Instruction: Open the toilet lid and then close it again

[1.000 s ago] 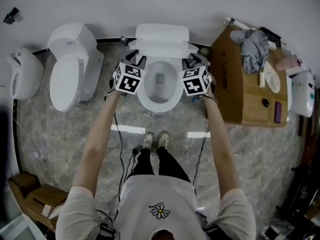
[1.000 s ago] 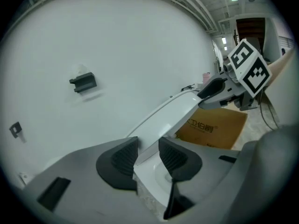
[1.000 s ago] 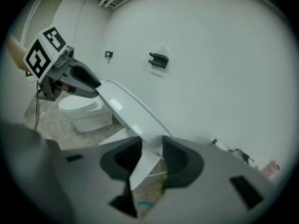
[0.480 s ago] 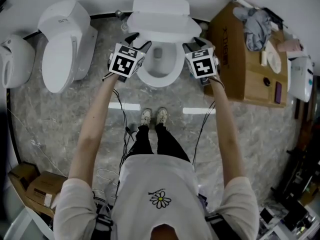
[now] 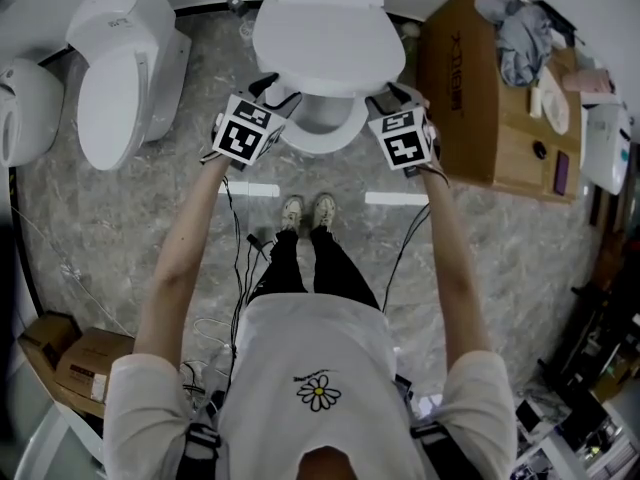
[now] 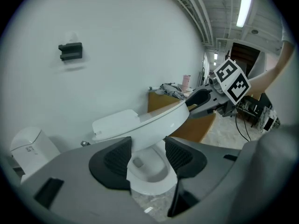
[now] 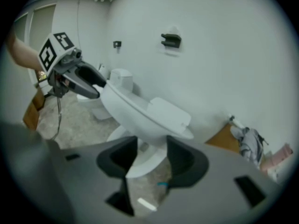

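Observation:
The white toilet lid hangs part-way down over the bowl and hides most of it. My left gripper is at the lid's front left edge and my right gripper at its front right edge. In the left gripper view the lid fills the gap between the dark pads of the left gripper, with the right gripper on the far rim. In the right gripper view the lid sits between the pads of the right gripper, and the left gripper grips the opposite rim.
A second white toilet stands to the left, with another white fixture beyond it. A wooden cabinet bearing a grey cloth stands close on the right. Cables trail on the marble floor. Cardboard boxes lie at lower left.
The lid has swung from upright against the tank down over the bowl. Both grippers came down and toward me with it, staying at its two sides.

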Available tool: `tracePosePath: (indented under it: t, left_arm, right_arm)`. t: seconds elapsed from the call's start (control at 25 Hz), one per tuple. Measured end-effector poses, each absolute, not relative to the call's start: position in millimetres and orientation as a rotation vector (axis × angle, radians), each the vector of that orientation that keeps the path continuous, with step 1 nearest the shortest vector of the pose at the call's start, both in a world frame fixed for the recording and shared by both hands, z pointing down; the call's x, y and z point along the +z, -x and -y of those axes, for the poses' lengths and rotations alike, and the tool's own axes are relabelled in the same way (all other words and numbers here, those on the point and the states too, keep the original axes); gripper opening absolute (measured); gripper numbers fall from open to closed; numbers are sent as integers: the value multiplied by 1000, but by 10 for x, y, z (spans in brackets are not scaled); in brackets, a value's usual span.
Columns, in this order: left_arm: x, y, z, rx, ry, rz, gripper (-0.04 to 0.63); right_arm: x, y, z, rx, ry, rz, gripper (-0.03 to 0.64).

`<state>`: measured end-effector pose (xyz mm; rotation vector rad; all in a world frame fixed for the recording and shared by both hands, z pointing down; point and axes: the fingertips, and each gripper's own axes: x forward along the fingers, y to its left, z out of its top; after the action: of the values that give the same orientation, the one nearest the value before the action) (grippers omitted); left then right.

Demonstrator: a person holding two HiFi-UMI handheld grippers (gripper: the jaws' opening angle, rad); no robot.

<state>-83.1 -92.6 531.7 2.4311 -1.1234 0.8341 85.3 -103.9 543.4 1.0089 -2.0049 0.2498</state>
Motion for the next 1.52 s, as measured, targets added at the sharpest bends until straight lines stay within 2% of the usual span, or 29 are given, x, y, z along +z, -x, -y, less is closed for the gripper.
tracePosePath:
  t: [0.96,1.52]
  left_arm:
    - [6594,800,128,960,-2260,966,241]
    - [7421,822,-136,1010,-2173,929,241]
  right_arm:
    - [6719,-891,220,448,-836,1905,216]
    - [7524,-880,-29,552,-817,1858,195]
